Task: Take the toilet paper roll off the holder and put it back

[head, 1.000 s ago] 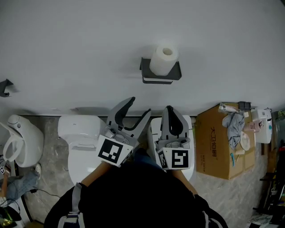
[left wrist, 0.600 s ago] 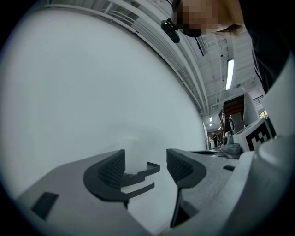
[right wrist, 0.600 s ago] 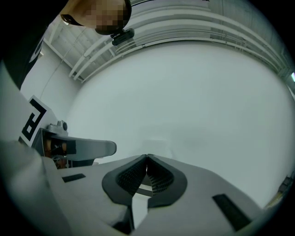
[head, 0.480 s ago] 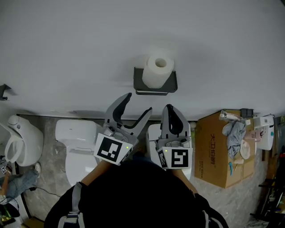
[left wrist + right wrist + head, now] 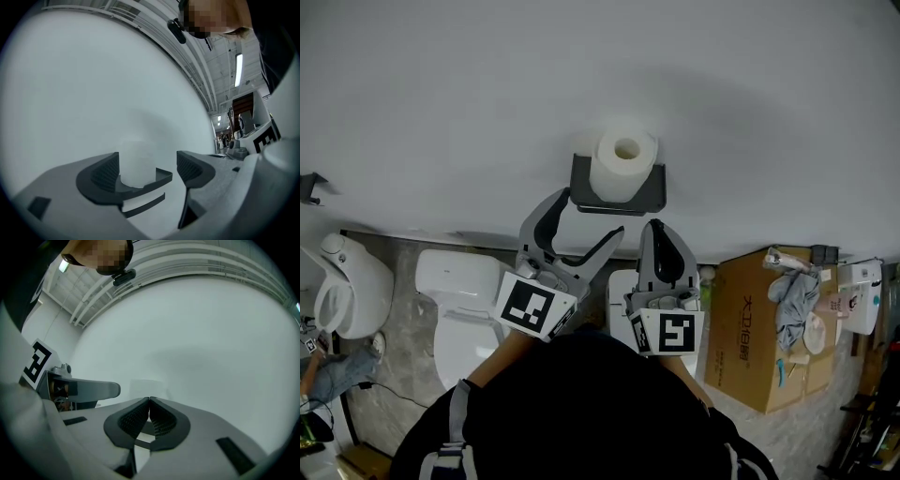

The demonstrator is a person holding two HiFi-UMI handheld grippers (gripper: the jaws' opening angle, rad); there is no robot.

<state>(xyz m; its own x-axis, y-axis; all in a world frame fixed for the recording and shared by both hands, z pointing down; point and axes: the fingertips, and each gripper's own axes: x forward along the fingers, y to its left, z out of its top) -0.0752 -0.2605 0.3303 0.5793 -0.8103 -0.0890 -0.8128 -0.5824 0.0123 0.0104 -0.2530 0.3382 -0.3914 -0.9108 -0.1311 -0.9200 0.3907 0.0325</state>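
A white toilet paper roll stands upright on a dark holder fixed to the white wall. My left gripper is just below and left of the holder, apart from it, and its jaws are opening with nothing between them. In the left gripper view the roll and holder show beyond the gap of the left gripper. My right gripper is shut and empty, below the holder's right end. In the right gripper view its pads meet, and the roll is a faint shape ahead.
Below the wall stand a white toilet at the left and a second white fixture at the far left. An open cardboard box with clutter stands at the right. A small dark bracket sits on the wall at far left.
The roll and holder have shifted lower and left in the head view, closer to the grippers. The left gripper's jaws have spread wider and risen toward the holder. The right gripper stays shut.
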